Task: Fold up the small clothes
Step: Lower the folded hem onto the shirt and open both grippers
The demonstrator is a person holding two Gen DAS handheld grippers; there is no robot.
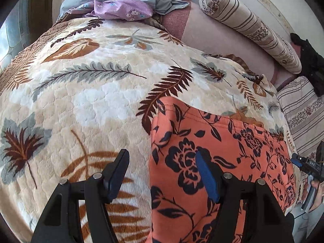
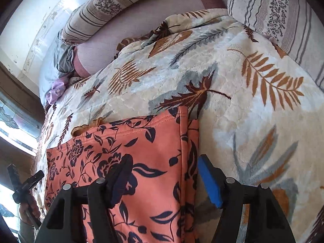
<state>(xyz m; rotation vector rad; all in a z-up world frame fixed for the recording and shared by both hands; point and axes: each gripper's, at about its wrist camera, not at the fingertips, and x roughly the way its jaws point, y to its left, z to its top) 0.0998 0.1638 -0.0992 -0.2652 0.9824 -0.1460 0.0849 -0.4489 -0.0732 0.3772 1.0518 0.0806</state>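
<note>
Your left gripper (image 1: 162,160) released, jaws spread, nothing pinched; left edge of orange floral garment (image 1: 212,162) runs between its fingers, blue pad (image 1: 206,180) over cloth, black finger (image 1: 118,170) over leaf-print blanket (image 1: 91,93). Your right gripper (image 2: 164,168) also released, straddling garment's right folded edge, black finger over orange fabric, blue pad (image 2: 210,184) over blanket. Garment lies flat on blanket, spanning between both tongs. Striped bolster (image 1: 249,26) beyond, well apart. Purple cloth (image 1: 121,9) far ahead of left tongs.

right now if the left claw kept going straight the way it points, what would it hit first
Most likely the left edge of the orange floral garment, which lies between the open left claw fingers, over the leaf-print blanket. Depth is unclear.
</note>
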